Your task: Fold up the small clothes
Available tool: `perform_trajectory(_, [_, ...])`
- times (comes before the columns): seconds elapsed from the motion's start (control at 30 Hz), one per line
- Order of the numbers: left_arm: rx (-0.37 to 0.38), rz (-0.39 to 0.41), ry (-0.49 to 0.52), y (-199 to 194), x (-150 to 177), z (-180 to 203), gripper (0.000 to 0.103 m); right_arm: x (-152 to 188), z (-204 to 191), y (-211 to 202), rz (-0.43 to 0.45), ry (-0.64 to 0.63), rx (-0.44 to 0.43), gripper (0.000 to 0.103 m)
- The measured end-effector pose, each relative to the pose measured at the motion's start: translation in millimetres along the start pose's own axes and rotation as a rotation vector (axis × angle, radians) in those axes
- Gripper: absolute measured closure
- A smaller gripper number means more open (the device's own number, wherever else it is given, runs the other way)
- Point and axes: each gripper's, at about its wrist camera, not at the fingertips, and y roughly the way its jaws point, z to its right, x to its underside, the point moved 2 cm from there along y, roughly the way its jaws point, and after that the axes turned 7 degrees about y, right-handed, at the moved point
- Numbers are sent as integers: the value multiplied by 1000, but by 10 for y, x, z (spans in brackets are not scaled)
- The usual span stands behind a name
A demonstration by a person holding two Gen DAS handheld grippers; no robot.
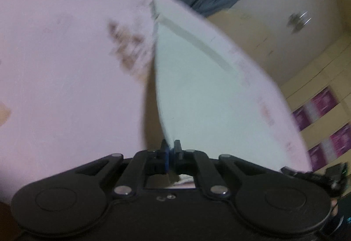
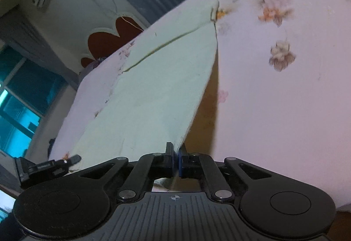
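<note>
With the left tool (image 1: 170, 147) and right tool (image 2: 176, 150) each clamped tight on a near corner of the pale green garment (image 2: 153, 91) at lower centre, lift both evenly, keeping that edge taut above the floral bed sheet (image 2: 274, 109).

We see a bed (image 2: 285, 109) under a pale pink floral sheet (image 1: 65, 87), a pale green garment (image 2: 153, 91), seemingly folded, lying on it.
</note>
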Motion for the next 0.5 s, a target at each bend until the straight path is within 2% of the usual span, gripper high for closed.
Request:
perform_trajectory(0.1, [12, 26, -50, 43, 53, -29, 100, 52, 130, 154, -54, 34, 17, 101])
perform_trajectory(0.27, [45, 132, -104, -92, -30, 31, 100, -32, 43, 5, 19, 34, -43, 101])
perform_trajectory(0.37, [76, 217, -115, -159, -249, 131, 100, -255, -90, -78, 76, 1, -60, 101])
perform_trajectory(0.5, [119, 301, -105, -98, -719, 251, 100, -661, -323, -48, 156, -56, -60, 101])
